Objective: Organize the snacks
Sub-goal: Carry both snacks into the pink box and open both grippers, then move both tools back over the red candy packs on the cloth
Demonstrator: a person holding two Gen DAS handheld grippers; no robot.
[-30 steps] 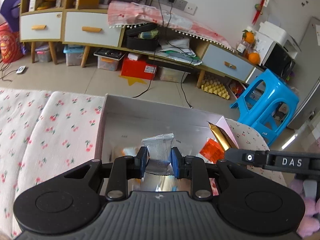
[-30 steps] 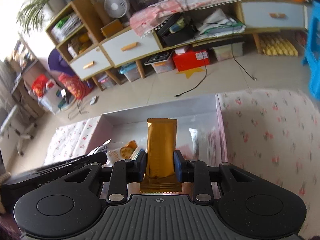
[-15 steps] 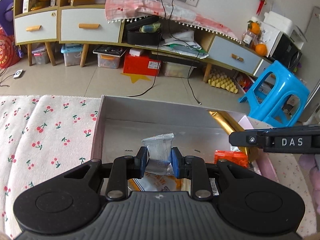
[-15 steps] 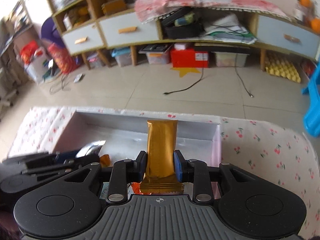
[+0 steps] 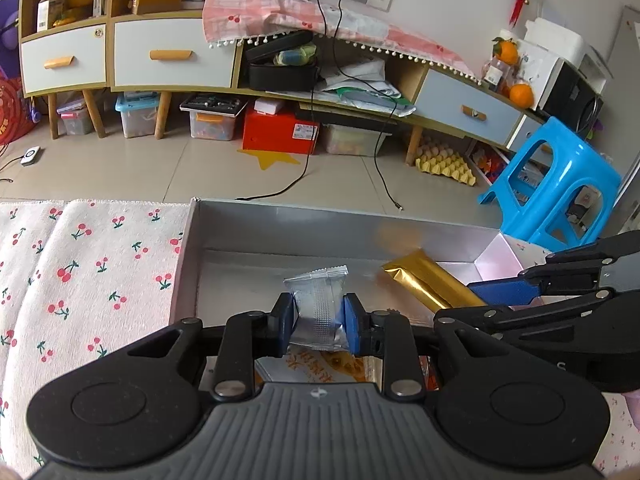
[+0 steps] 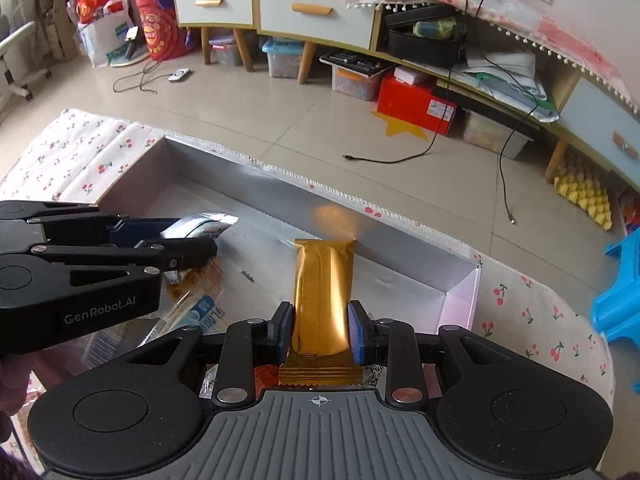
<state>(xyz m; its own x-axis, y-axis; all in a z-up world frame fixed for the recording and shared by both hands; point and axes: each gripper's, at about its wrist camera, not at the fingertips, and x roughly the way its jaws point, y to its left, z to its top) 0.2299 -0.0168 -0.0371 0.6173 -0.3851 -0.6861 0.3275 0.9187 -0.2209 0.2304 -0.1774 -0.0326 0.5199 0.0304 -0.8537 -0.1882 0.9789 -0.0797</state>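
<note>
My left gripper (image 5: 317, 322) is shut on a silver snack packet (image 5: 318, 307) and holds it over the open silver box (image 5: 280, 228). My right gripper (image 6: 320, 332) is shut on a gold snack bar (image 6: 322, 292) and holds it over the same box (image 6: 400, 240); the bar's far end is near the box's far wall. In the left wrist view the gold bar (image 5: 432, 284) and the right gripper (image 5: 540, 300) come in from the right. In the right wrist view the left gripper (image 6: 100, 252) and the silver packet (image 6: 200, 224) are at the left.
Several snack packets (image 6: 192, 312) lie on the box floor below both grippers. The box rests on a cherry-print cloth (image 5: 80, 272). A blue stool (image 5: 556, 184) stands beyond the right end. Cabinets (image 5: 160, 52) and storage bins line the far wall.
Both grippers have moved closer together over the box, still holding their snacks. The right gripper with the gold bar has swung left and lower into the box.
</note>
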